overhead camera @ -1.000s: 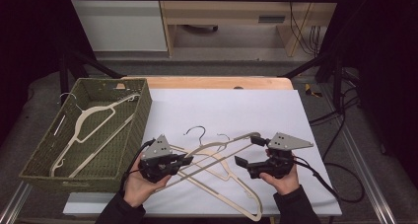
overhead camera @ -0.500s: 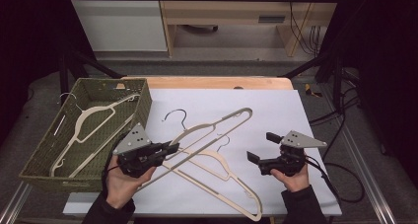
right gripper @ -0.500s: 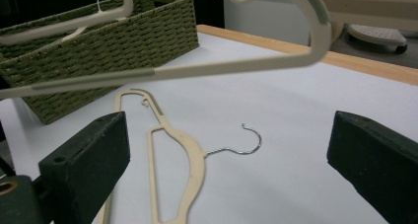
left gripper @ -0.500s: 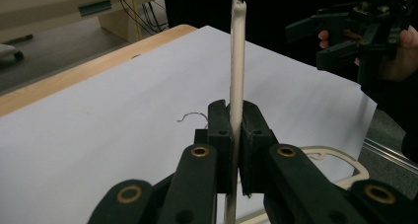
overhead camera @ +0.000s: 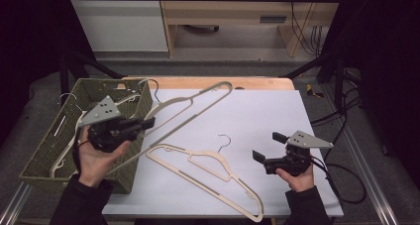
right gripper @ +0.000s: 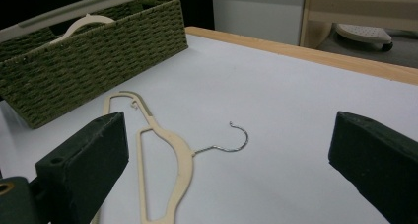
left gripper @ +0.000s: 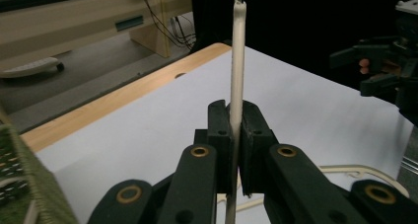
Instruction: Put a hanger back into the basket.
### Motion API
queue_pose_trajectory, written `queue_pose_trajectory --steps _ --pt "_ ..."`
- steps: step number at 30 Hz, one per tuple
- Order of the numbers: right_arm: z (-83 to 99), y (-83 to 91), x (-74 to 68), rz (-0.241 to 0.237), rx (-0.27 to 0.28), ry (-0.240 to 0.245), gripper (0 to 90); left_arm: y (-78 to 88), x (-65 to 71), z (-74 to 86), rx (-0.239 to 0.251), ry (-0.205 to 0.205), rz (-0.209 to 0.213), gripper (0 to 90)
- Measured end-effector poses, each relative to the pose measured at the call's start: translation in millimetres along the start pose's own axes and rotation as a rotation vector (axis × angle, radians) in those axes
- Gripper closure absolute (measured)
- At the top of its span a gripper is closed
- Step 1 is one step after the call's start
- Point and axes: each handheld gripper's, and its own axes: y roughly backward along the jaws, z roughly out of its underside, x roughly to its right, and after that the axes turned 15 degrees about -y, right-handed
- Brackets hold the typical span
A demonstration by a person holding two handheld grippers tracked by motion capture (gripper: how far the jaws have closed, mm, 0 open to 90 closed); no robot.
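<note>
My left gripper (overhead camera: 148, 122) is shut on the bar of a cream hanger (overhead camera: 198, 103), which it holds lifted and slanting from the basket's right side up toward the table's far edge. In the left gripper view the jaws (left gripper: 235, 110) pinch that upright cream bar (left gripper: 237, 56). A second cream hanger (overhead camera: 203, 169) with a wire hook lies flat on the white table. My right gripper (overhead camera: 270, 146) hovers open to its right; its jaws have just been opening and nothing is between them. From the right gripper (right gripper: 229, 150) I see the lying hanger (right gripper: 170, 157) ahead.
A green woven basket (overhead camera: 42, 153) stands at the table's left edge with cream hangers (overhead camera: 62, 153) inside; its wall (right gripper: 93, 61) shows far left in the right gripper view. The white sheet (overhead camera: 257, 111) ends at a wooden strip (overhead camera: 208, 81). Cables trail off to the right.
The right gripper let go of the hanger's end and drew back to the right. The left gripper rose and swung left toward the basket, carrying that hanger off the table.
</note>
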Motion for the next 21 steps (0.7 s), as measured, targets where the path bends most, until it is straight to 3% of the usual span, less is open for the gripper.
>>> queue_pose_trajectory --steps 12,21 --pt "0.2 0.5 2.4 0.015 0.005 -0.002 2.0 34.7 -59.9 22.7 0.001 0.061 -0.111 84.9" --pt "0.3 0.1 3.1 0.015 0.004 0.002 2.0 51.4 -90.7 49.9 -0.023 0.089 -0.169 85.0"
